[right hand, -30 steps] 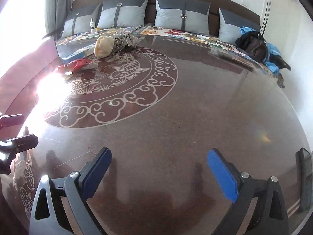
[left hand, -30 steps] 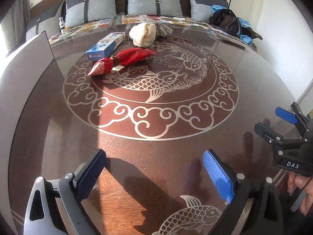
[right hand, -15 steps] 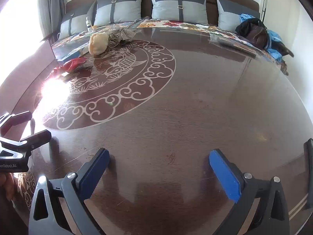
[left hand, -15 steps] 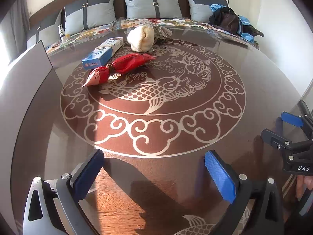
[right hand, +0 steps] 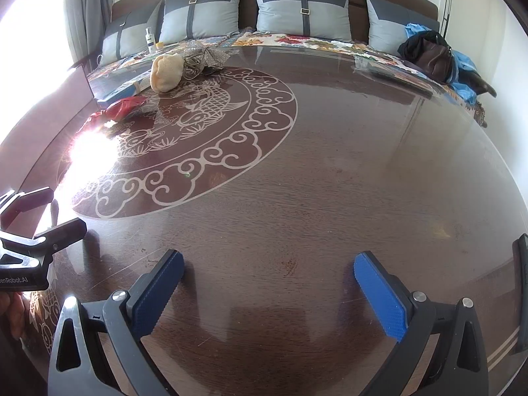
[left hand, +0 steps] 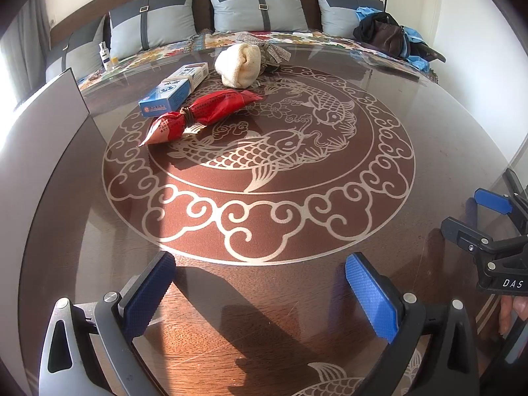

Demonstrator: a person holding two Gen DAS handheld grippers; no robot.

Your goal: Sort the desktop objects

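On the right hand-held gripper (left hand: 462,213), white lettering reads "DAS".

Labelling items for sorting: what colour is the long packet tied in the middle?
Red, with small pale print: the long crinkly packet shows best in the left wrist view.

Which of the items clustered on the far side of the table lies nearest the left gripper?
The red crinkly snack packet, tied around its middle. It lies closer than the blue-and-white cardboard box and the cream knitted bundle behind it.

Brown table (left hand: 429,132) bears silver fish scrollwork (2 fish), red packet (left hand: 204,112), blue-white box (left hand: 175,89).
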